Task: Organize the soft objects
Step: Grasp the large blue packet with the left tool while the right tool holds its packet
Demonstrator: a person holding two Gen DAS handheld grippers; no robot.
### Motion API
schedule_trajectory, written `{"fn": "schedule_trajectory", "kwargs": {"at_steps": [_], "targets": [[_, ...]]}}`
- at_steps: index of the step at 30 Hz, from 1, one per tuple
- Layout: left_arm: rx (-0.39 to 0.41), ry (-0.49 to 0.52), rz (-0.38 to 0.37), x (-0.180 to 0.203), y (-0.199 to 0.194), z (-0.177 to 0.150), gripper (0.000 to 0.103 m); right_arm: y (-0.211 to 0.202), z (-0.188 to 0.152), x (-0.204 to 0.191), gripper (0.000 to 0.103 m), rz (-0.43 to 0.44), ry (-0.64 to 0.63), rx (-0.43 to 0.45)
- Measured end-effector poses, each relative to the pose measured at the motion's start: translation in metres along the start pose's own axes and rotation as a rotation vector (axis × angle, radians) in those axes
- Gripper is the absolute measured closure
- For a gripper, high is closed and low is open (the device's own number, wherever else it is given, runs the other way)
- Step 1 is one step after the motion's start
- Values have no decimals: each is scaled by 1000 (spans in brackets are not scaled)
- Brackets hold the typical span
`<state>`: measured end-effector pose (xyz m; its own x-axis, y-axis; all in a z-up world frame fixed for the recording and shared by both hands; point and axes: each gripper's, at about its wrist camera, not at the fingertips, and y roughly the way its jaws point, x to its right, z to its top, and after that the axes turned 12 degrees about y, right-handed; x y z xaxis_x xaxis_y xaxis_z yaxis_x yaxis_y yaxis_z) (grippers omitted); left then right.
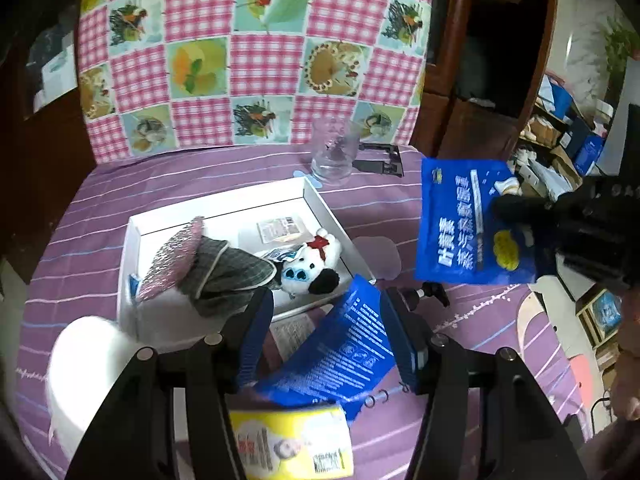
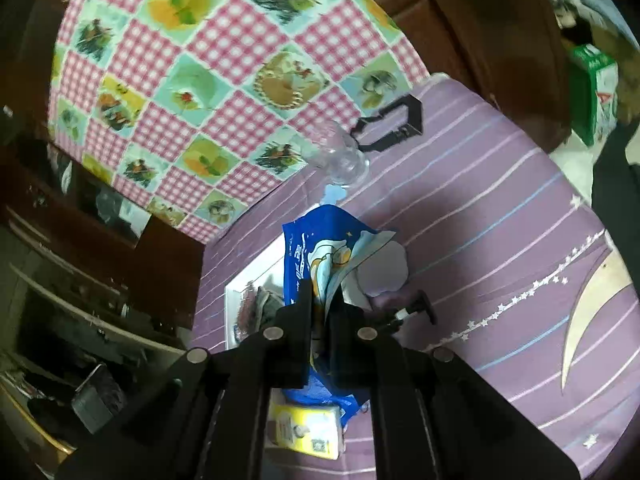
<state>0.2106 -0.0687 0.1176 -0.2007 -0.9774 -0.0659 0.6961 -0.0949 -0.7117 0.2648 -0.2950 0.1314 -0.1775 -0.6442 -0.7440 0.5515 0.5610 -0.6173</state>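
Note:
A white box (image 1: 132,240) on the purple cloth holds a grey plaid cloth item (image 1: 224,268), a pink glittery piece (image 1: 172,260) and a small plush dog (image 1: 316,264). My right gripper (image 1: 516,216) is shut on a blue packet (image 1: 460,220) and holds it in the air right of the box; the packet also shows in the right wrist view (image 2: 316,248) between the shut fingers. My left gripper (image 1: 326,320) is open, low over a second blue packet (image 1: 340,356) that lies in front of the box. A yellow pack (image 1: 292,440) lies nearest.
A clear glass (image 1: 334,156) and a black frame (image 1: 380,158) stand at the table's far edge by the checked cushion (image 1: 256,52). A white roll (image 1: 84,364) sits at the left. A small black pump top (image 1: 434,292) lies right of the box.

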Motion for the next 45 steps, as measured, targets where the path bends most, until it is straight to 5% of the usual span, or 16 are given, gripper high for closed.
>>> {"fn": "schedule_trajectory", "kwargs": {"at_steps": [9,11,14,21,30,35,45], "targets": [[-87,124,32,7,45,-34,47,21,0,27,95,-71,10,-18],[-81,173,47,15,45,-36,43,24,-2,26,95,-60,4,-31],[-92,251,80,32,50,-39,22,26,-4,24,95,-65,-7,-34],[-149,484,303,72,74,-54,20,25,-4,25,95,-78,-9,-18],[-78,470,342,67,74,-50,50,23,1,31,95,-84,14,-4],[-70,369,220,52,62,-41,98,23,-1,27,95,-79,-1,-8],[0,243,115,31,33,-34,99,14,0,26,95,-69,0,13]]}}
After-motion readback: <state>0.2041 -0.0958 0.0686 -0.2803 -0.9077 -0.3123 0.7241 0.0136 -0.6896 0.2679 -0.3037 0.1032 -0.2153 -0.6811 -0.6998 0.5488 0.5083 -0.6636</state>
